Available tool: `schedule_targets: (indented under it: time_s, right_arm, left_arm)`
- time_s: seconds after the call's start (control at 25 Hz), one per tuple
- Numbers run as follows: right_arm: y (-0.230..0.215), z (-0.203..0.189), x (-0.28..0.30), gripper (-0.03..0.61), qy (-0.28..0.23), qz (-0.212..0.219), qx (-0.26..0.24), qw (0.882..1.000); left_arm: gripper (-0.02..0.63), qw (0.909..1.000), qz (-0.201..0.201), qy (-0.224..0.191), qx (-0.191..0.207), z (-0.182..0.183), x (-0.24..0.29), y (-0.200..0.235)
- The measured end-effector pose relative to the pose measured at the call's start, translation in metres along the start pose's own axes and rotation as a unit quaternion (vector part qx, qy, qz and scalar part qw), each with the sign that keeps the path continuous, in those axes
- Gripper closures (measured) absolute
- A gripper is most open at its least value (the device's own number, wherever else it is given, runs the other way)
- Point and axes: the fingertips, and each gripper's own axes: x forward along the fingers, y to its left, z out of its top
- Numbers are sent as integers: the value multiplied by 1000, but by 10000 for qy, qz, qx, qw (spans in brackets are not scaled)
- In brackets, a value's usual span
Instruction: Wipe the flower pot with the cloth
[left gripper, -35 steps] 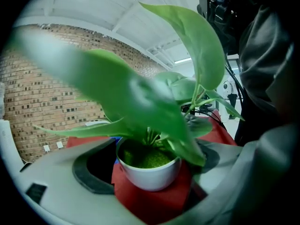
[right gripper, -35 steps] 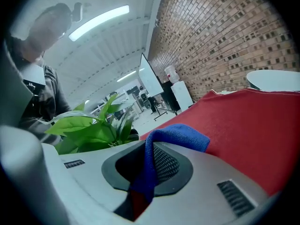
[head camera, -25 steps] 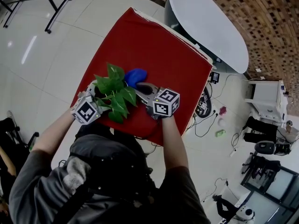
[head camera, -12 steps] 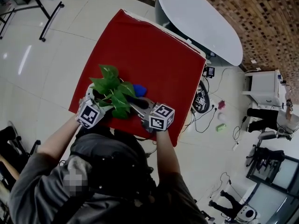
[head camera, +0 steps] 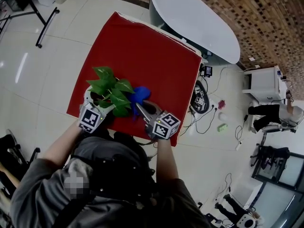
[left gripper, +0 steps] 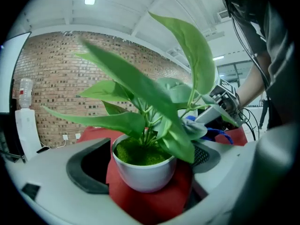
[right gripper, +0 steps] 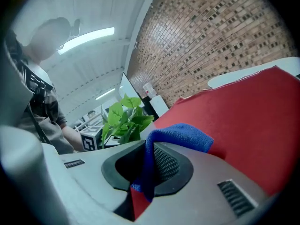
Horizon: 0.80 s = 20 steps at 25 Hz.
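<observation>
The right claw is clamped on a blue cloth. A fold of the fuzzy, towel-like fabric is pinched between its two dark meshed pads. A rounded bunch bulges out past the tips and a short tail hangs down behind them. In the head view the right claw points toward the plant, with the cloth just beside the leaves. Whether the cloth touches the pot I can't tell, because foliage covers that spot.

The left claw is closed around the flower pot, with one grey jaw at each side of its smooth, rounded white wall. The pot is filled to the brim with bright green moss. Broad glossy leaves rise from it and spread wide enough to hide part of one jaw. In the head view, the left claw and the flower pot sit at the near edge of the table. Little of the pot shows under the leaves.

Everything stands on a square table under a plain red cover. Beyond it is a white oval table, and pale glossy floor tiles lie to the left.
</observation>
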Motion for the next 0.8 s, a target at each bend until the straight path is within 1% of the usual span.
schedule_targets:
  time_s: [0.2,0.44,0.56,0.64,0.8]
  right_arm:
    - [-19,24,-36,517,-580,-686,-35,9959]
    - [-17,41,-58,517,-979,-1207,-172,9877]
    - [-12,48,-59,517,-1155,-1478,-191,9821]
    - [-6,52,-59,517,-1271,-1612,-213,9785]
    - [10,62,-66,517,-1399,-1665,-402,9752]
  left_arm:
    - [120,9999,136,19,-22,6,-10,0]
    - [120,9985,350,12,-432,-6,-56,13]
    - [120,9969,429,-146,-649,-2,-79,29]
    - [120,9964,455,-286,-654,6,-90,39]
    - [127,9927,729,-627,-733,32,-111,52]
